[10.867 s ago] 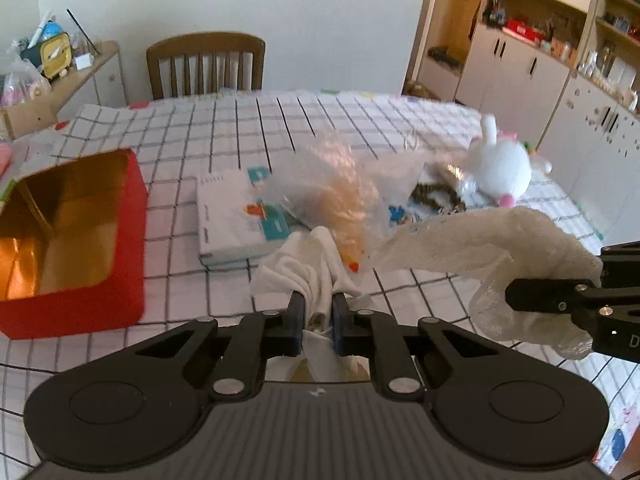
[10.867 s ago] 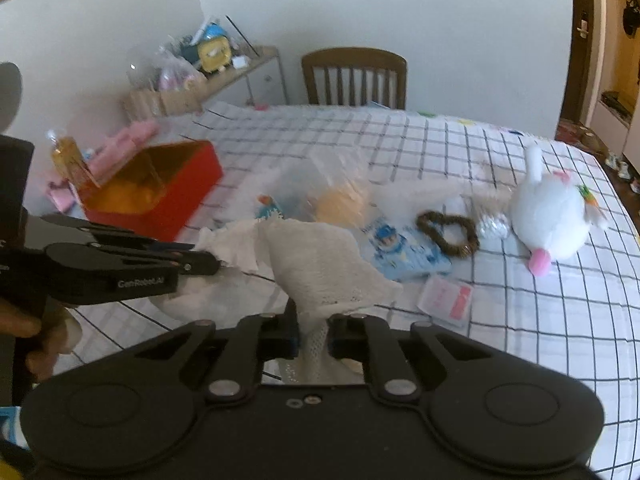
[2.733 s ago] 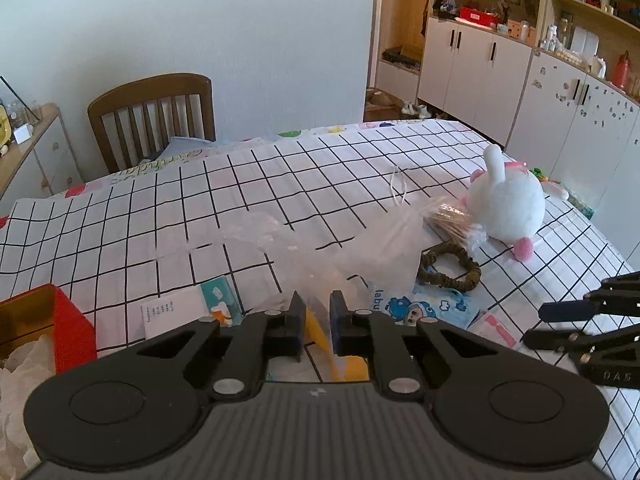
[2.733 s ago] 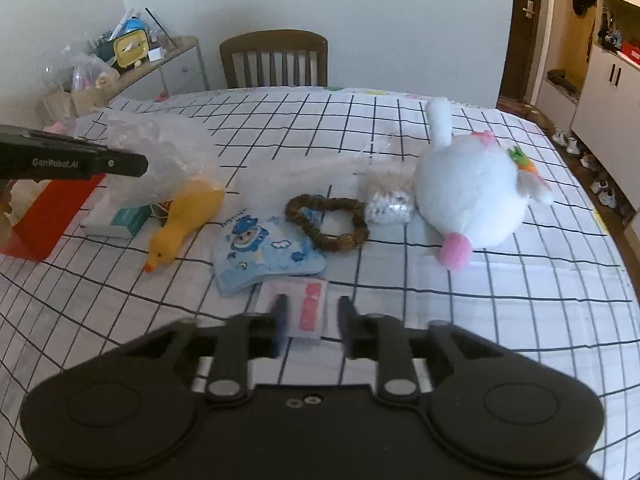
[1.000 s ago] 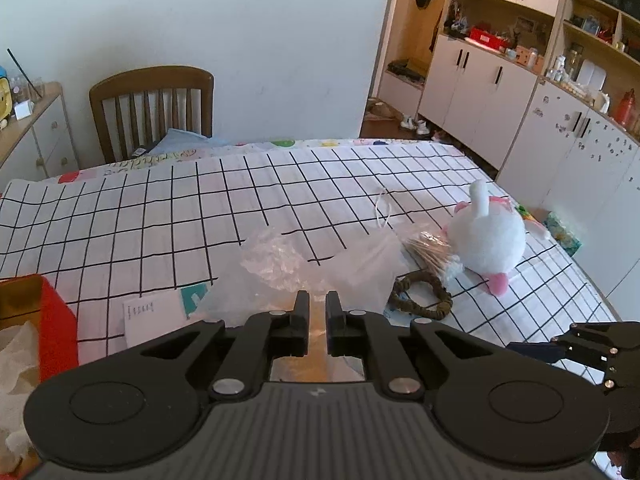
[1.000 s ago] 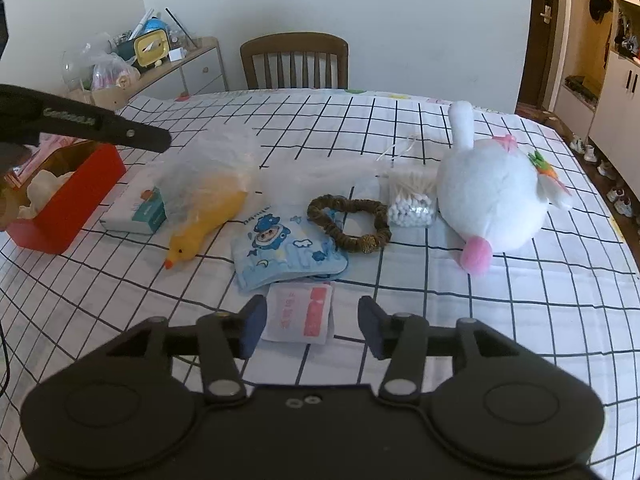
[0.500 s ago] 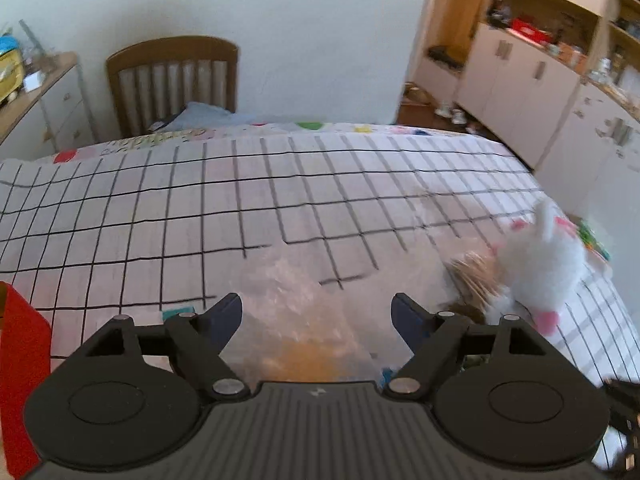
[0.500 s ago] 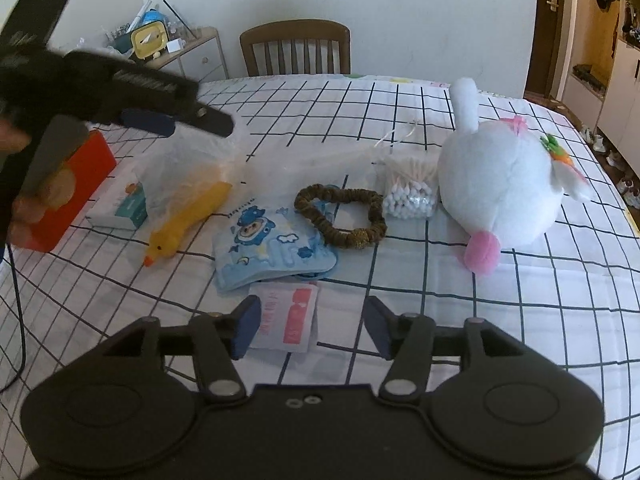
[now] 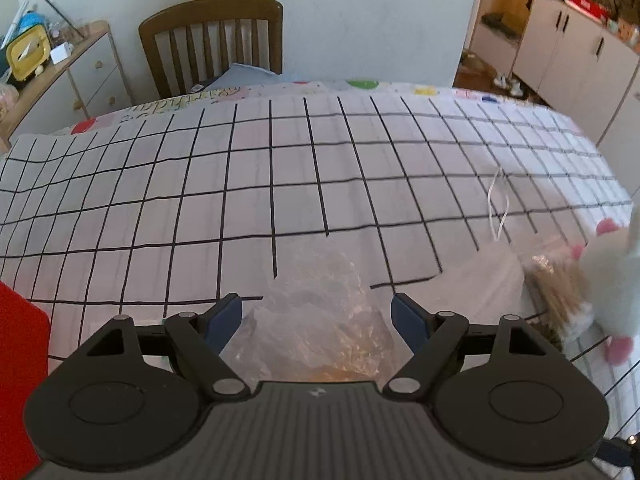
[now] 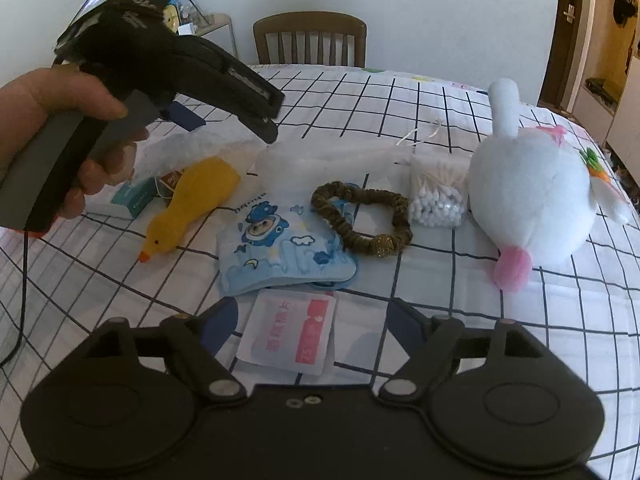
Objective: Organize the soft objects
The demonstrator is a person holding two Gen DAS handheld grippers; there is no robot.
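My left gripper [image 9: 316, 314] stands open just above a crumpled clear plastic bag [image 9: 320, 312], and its pads do not touch it. A yellow soft duck [image 10: 192, 204] lies partly under that bag. My right gripper [image 10: 316, 320] hangs low over the table with its jaws opening. A white sachet with a pink label [image 10: 292, 332] lies on the cloth between them, untouched. Beyond it lie a blue cartoon cloth [image 10: 280, 252], a brown scrunchie [image 10: 360, 216], a bag of cotton swabs [image 10: 438, 196] and a white plush toy [image 10: 532, 200].
A red box [image 9: 20, 360] stands at the left edge of the checked tablecloth [image 9: 280, 184]. A tissue pack [image 10: 136, 196] lies by the duck. A person's hand [image 10: 60, 120] holds the left gripper. A wooden chair [image 9: 212, 40] stands behind the table.
My left gripper went from shut to open, let go of the plastic bag and sank toward the table. My right gripper's jaws spread wider over the sachet.
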